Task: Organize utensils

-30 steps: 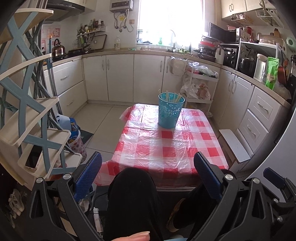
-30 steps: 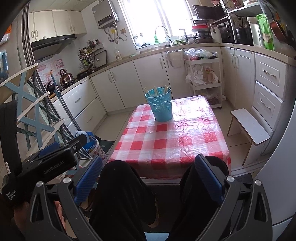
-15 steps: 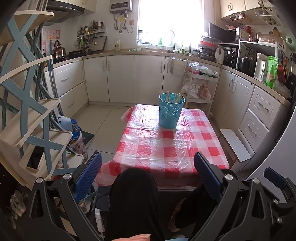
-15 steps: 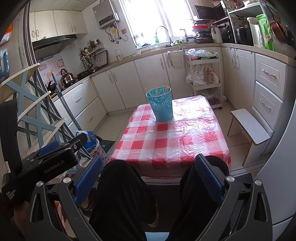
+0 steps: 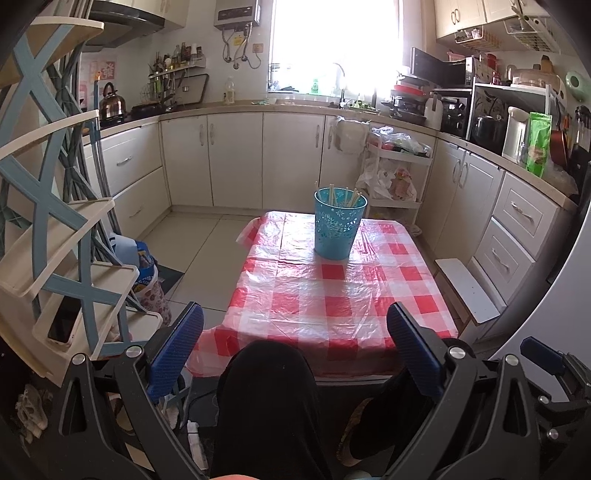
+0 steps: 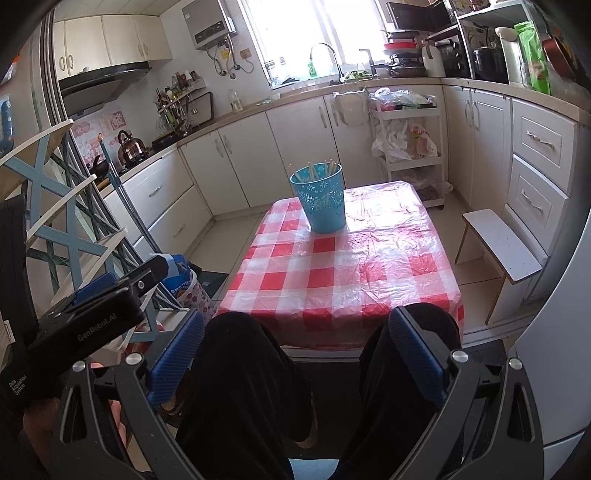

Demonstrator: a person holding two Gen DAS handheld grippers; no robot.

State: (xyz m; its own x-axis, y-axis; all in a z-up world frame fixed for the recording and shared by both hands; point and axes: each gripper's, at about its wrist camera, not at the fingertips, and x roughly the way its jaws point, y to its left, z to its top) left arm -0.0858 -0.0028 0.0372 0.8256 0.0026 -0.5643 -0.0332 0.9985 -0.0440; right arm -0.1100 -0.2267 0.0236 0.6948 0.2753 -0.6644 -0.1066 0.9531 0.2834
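Several chopsticks (image 5: 349, 197) stand in the blue basket (image 5: 339, 230); left gripper (image 5: 295, 345) and right gripper (image 6: 295, 350) gape wide, empty.

We're in a home kitchen, no question: cream cabinets (image 5: 236, 155) run along the back wall and turn the corner down the right side, all under one long counter (image 5: 295, 107). A bright window (image 5: 332, 44) sits above the sink, tap (image 6: 325, 55) catching the light. Over on the left, a kettle (image 5: 110, 101) on the stove beneath a hood (image 6: 96, 79), with a rack of bottles and utensils (image 5: 173, 62) on the wall and a water heater (image 5: 236, 13) beside them. On the right, a microwave (image 5: 450, 66), stacked pots (image 6: 402, 55), a cart (image 6: 406, 140) hung with bags. In the middle, a small table in a red-check plastic cloth (image 5: 332, 288).
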